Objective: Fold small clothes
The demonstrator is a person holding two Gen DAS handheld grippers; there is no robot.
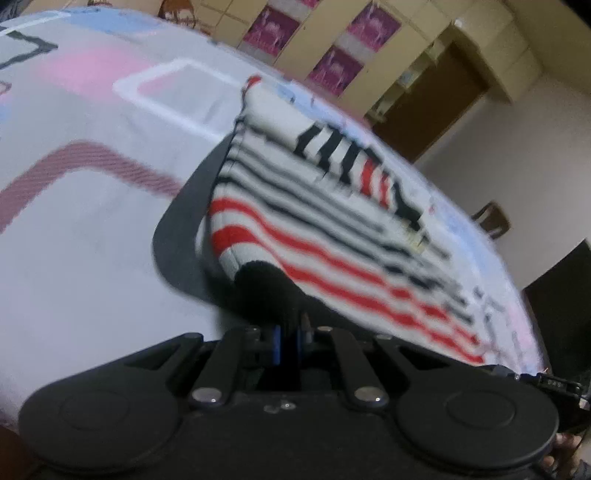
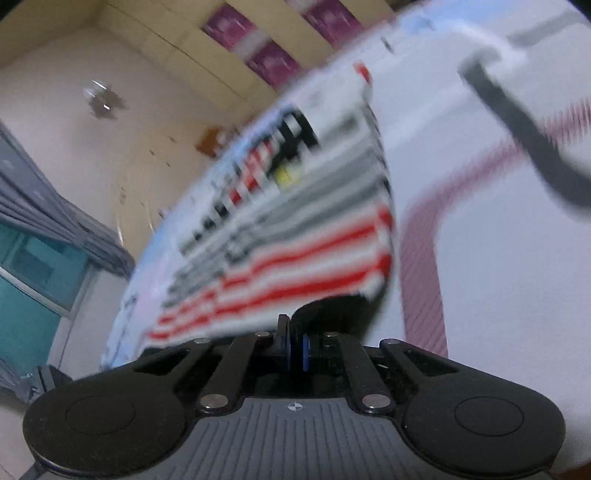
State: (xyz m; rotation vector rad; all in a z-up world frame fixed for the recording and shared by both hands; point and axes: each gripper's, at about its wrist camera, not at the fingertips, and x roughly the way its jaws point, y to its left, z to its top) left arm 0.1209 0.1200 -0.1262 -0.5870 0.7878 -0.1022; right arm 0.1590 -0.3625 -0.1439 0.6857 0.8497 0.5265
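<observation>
The left gripper has its fingers pinched together on the near hem of the striped garment, at a black-trimmed corner of the cloth. The right gripper likewise has its fingers closed on the near edge of the same garment, right by a dark curved opening in the hem. The garment is white with red bands near the fingers, thinner black stripes beyond, and a blurred block of black and red lettering further out; it lies spread on a bed sheet.

Only the left wrist view shows a dark strap running along the garment's left side, touching its edge. Only the right wrist view shows a small yellow patch beside the lettering, and a grey curtain over a teal window at the left.

The sheet is pale, printed with pink, blue and white blocks, a maroon outlined band and a dark grey band. Past the bed's far edge stand cream cupboards with purple posters, a brown door and plain walls.

The garment's far edge lies close to the far edge of the bed. To the outer side of each gripper the sheet is bare and wide.
</observation>
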